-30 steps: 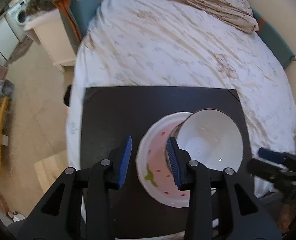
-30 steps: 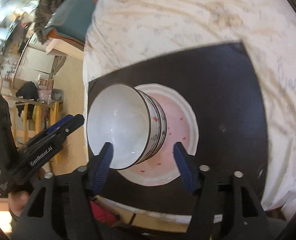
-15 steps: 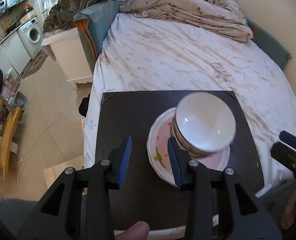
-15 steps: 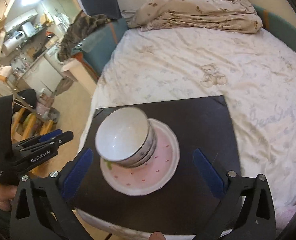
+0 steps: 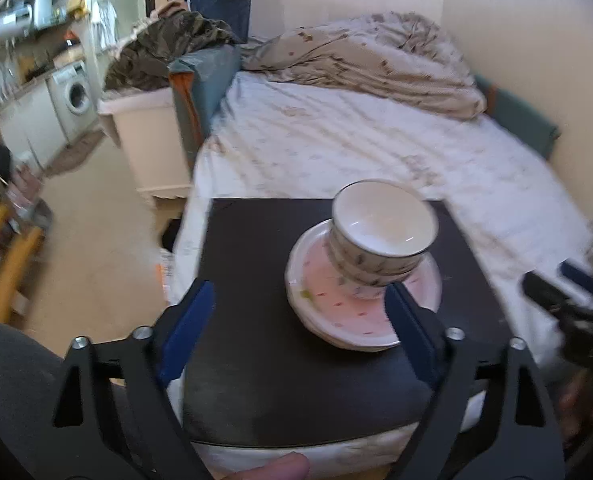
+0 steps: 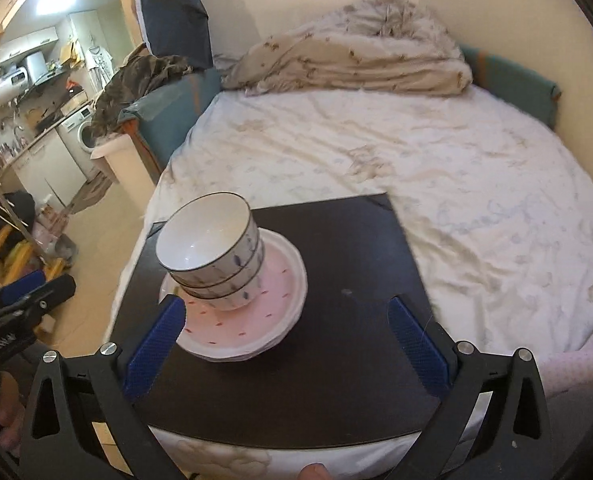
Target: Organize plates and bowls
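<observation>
A stack of white bowls with dark rims and leaf marks (image 5: 380, 240) (image 6: 212, 252) stands upright on a stack of pink-and-white plates (image 5: 336, 312) (image 6: 256, 320). The plates sit on a black board (image 5: 256, 360) (image 6: 356, 280) laid on the bed. My left gripper (image 5: 296, 320) is open and empty, held back above the board's near edge. My right gripper (image 6: 288, 328) is open and empty, also back from the stack. The right gripper shows at the right edge of the left wrist view (image 5: 568, 300); the left gripper shows at the left edge of the right wrist view (image 6: 20, 300).
The bed with a white sheet (image 6: 456, 180) and a crumpled duvet (image 6: 356, 52) stretches behind the board. A white cabinet (image 5: 148, 140) and floor (image 5: 96, 220) lie to the left. A washing machine (image 5: 74, 94) and kitchen clutter stand far left.
Both grippers have pulled back and up from the bowl stack. The left gripper has opened wide. The bowls now stand free on the plates.
</observation>
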A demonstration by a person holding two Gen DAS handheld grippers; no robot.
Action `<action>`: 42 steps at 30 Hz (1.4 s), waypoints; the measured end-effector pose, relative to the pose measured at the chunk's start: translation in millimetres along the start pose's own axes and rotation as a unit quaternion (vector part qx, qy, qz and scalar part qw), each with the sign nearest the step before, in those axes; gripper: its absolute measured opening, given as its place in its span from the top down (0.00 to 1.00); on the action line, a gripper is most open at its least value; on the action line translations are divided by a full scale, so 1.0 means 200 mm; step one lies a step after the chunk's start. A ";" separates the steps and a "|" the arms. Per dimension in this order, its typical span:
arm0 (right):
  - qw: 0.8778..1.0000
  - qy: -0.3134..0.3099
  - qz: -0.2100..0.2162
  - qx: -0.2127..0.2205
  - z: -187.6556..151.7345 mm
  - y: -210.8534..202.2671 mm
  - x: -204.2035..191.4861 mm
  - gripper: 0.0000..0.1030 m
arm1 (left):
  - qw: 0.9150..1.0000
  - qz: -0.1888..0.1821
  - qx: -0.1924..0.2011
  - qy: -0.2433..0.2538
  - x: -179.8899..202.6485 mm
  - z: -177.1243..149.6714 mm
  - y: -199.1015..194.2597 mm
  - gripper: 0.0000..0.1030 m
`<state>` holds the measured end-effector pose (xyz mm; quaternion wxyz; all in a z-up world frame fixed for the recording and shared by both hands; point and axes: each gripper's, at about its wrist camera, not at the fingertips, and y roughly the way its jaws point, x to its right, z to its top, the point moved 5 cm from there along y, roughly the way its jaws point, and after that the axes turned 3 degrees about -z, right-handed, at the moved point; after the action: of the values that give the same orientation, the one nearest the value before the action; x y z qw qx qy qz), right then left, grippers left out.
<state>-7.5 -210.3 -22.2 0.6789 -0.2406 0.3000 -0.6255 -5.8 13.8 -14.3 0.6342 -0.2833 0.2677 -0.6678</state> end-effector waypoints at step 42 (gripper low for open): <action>0.999 -0.041 -0.015 -0.022 -0.12 0.14 -0.13 0.00 | 0.998 0.001 -0.055 -0.026 -0.02 -0.14 0.11 0.00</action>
<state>-6.2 -181.0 -55.3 0.6757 -0.2853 0.2822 -0.6184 -10.6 15.7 -49.3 0.6252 -0.3343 0.2876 -0.6439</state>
